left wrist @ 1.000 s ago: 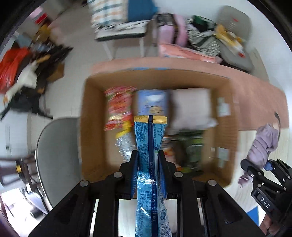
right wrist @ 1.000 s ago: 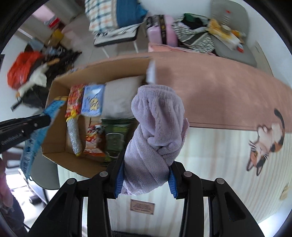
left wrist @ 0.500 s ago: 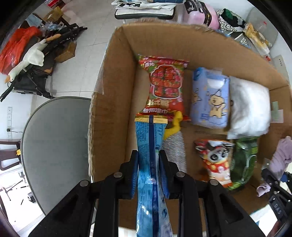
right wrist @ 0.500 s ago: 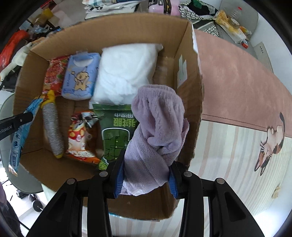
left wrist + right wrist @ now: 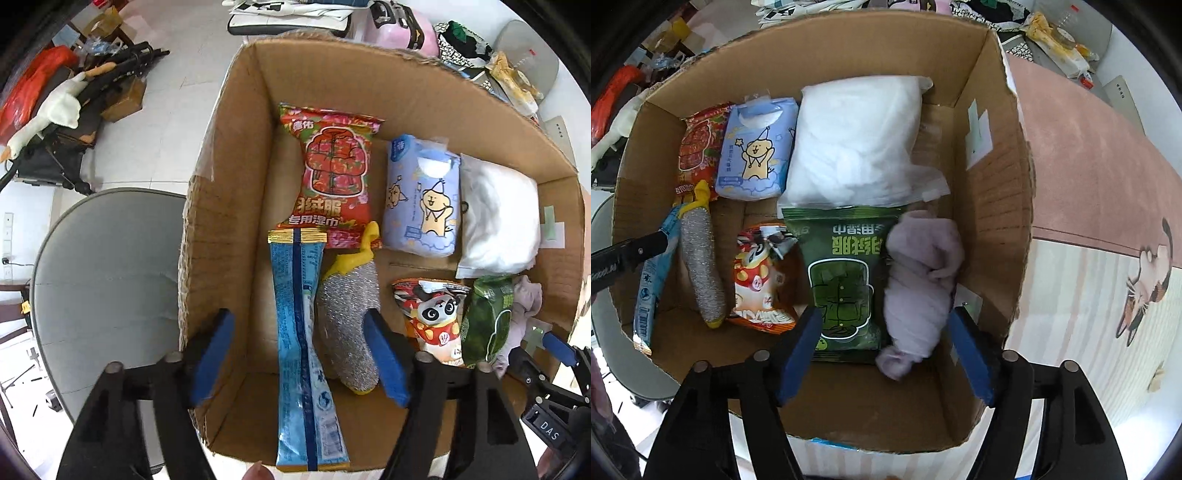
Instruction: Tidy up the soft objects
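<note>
A cardboard box (image 5: 236, 184) (image 5: 993, 206) holds several soft packs. My left gripper (image 5: 299, 354) is open above the box's left side, and a long blue packet (image 5: 299, 332) (image 5: 650, 291) lies loose between its fingers, resting on the box's near edge. My right gripper (image 5: 884, 350) is open above the box's right side, and a rolled lilac towel (image 5: 923, 284) (image 5: 521, 310) lies loose in the box between its fingers, beside a green wipes pack (image 5: 842, 280).
In the box lie a red wipes pack (image 5: 332, 173), a blue tissue pack (image 5: 421, 199), a white bag (image 5: 498, 221), a silver scrubber (image 5: 347, 325) and a panda snack bag (image 5: 432, 321). A grey chair (image 5: 99, 277) stands left; a pink mat (image 5: 1089, 166) lies right.
Both grippers have moved over the box and opened. The blue packet and the lilac towel were let go and now lie in the box.
</note>
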Tool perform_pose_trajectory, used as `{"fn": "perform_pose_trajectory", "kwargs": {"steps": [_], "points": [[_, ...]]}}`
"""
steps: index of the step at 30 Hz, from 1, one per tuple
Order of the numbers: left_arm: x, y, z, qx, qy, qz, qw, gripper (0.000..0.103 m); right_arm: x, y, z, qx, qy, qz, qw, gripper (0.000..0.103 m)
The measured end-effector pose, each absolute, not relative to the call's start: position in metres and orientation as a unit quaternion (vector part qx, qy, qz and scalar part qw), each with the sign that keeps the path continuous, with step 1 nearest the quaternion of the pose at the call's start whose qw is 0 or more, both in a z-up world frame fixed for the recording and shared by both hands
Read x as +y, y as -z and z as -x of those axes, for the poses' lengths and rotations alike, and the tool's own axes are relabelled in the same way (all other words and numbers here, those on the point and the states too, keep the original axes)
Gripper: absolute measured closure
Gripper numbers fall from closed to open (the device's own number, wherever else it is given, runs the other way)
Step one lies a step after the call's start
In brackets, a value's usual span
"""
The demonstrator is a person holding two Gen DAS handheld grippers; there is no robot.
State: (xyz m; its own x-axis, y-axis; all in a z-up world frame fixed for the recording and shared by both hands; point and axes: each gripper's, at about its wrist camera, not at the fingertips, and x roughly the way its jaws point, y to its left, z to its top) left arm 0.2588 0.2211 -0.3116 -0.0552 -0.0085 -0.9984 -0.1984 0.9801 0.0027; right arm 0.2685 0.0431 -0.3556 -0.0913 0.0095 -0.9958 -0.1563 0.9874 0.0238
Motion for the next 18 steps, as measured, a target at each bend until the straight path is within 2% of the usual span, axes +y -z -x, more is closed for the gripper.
{"fn": "perform_pose_trajectory", "kwargs": {"steps": [1, 2, 5, 8, 9, 14, 18], "points": [[0.220, 0.309, -0.258, 0.721, -0.069, 0.068, 0.686, 0.018, 0.044, 0.354, -0.268, 0.735, -0.062, 0.053, 0.673, 0.029], [0.219, 0.306, -0.258, 0.719, -0.066, 0.068, 0.689, 0.015, 0.045, 0.352, -0.268, 0.735, -0.063, 0.052, 0.673, 0.028], [0.217, 0.297, -0.256, 0.716, -0.063, 0.073, 0.692, 0.014, 0.050, 0.345, -0.266, 0.734, -0.065, 0.050, 0.674, 0.017], [0.217, 0.288, -0.250, 0.713, -0.061, 0.068, 0.695, 0.014, 0.050, 0.339, -0.265, 0.732, -0.069, 0.045, 0.677, 0.016], [0.213, 0.283, -0.247, 0.711, -0.065, 0.048, 0.699, 0.014, 0.049, 0.337, -0.263, 0.731, -0.070, 0.042, 0.677, 0.016], [0.188, 0.288, -0.234, 0.670, -0.141, -0.181, 0.706, 0.014, 0.048, 0.329, -0.258, 0.725, -0.074, 0.044, 0.683, 0.016], [0.187, 0.312, -0.232, 0.686, -0.144, -0.208, 0.682, 0.013, 0.056, 0.325, -0.257, 0.722, -0.079, 0.041, 0.686, 0.016]]}}
